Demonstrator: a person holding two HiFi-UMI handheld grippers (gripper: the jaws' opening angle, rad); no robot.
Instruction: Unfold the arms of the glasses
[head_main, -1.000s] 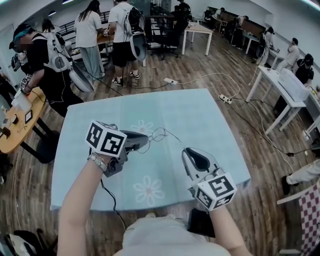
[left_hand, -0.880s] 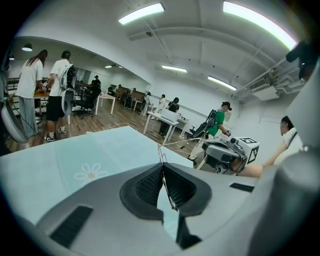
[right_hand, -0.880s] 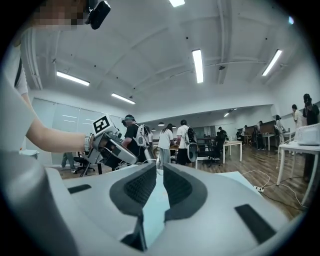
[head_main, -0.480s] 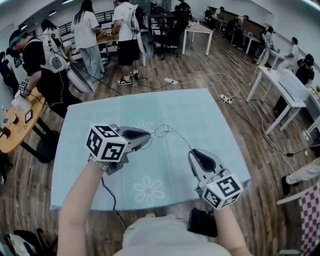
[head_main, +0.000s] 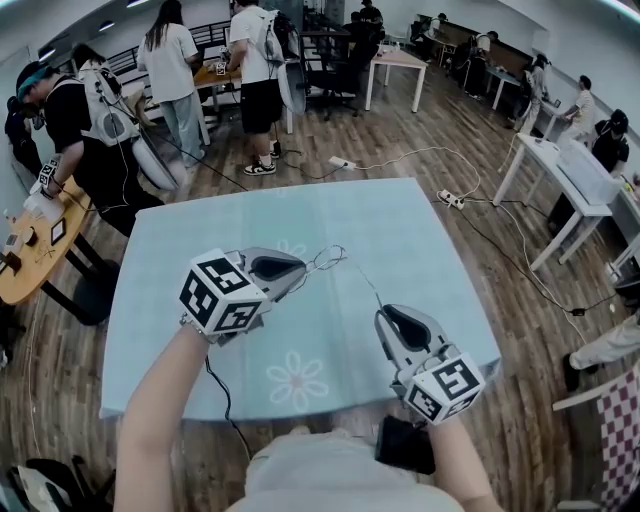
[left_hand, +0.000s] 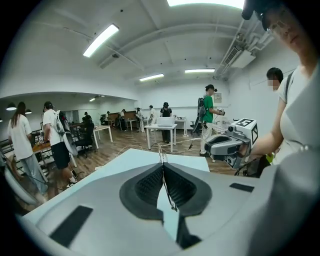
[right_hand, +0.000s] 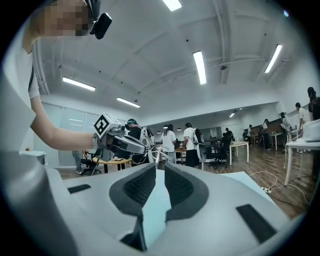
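One pair of glasses (head_main: 326, 260): thin wire frame, held in the air above the middle of the worktop (head_main: 430, 235); likely light, springy and easily bent at the hinges.
Hold: frame beside a hinge and the arm's tip, never the lenses.
Left gripper (head_main: 300, 270): above the worktop's middle, jaws pressed on the frame.
Right gripper (head_main: 386, 312): over the worktop's near edge, jaws pinching one arm's tip.
Room: bare worktop all round; people well beyond its far edge.

Brown wood-plank floor (head_main: 420, 120). Square table under a pale blue cloth with white flower prints (head_main: 400, 230) in the foreground. White rectangular tables (head_main: 395, 58) and black office chairs (head_main: 345, 70) further back. Round light-wood table (head_main: 40, 262) at left, white desk (head_main: 560, 170) at right. White power strip with cable (head_main: 450, 198) on the floor. White ceiling with long strip lights (right_hand: 200, 67).
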